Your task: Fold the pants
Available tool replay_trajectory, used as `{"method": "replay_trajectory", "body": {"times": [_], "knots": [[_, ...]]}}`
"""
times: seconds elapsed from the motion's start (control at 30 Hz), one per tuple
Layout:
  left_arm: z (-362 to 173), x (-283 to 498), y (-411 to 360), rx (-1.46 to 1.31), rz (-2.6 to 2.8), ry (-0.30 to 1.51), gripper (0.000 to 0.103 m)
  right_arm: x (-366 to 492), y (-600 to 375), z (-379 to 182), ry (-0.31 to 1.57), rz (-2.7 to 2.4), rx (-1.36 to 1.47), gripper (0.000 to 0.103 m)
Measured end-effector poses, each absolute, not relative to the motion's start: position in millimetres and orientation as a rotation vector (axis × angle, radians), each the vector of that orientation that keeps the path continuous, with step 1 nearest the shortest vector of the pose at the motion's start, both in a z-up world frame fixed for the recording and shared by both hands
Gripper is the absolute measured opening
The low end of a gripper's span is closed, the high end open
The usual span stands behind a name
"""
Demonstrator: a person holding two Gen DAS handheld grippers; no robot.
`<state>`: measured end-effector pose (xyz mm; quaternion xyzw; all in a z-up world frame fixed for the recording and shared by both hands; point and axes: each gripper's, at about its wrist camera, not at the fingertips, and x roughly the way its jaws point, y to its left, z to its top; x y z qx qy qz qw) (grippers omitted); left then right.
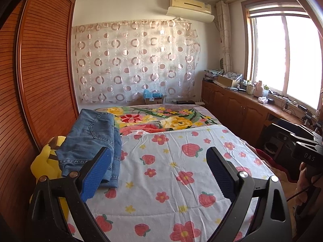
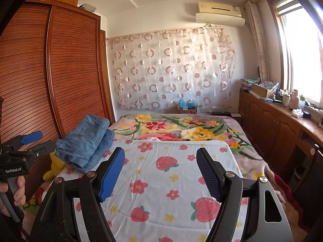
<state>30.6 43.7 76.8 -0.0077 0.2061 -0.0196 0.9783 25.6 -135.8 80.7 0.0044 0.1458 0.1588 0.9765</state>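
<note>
Denim pants (image 1: 90, 139) folded on crinkled strawberry-print sheet (image 1: 171, 181), left claw (image 1: 159, 173) and right claw (image 2: 160, 173) wide, empty

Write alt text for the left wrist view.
Open left tongs hang empty over a strawberry-print sheet on a bed, with folded blue jeans at the sheet's left edge beside a yellow plush toy. Wooden wardrobe left, bright window right.
</note>
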Motion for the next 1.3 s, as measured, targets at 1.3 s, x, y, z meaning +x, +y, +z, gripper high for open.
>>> {"method": "replay_trajectory", "body": {"times": [1.3], "knots": [[77.4,28.9,48.1,-0.017,-0.039,0.405,0.095,24.5,-143.2,80.6,0.288,0.311,0.007,0.075]]}}
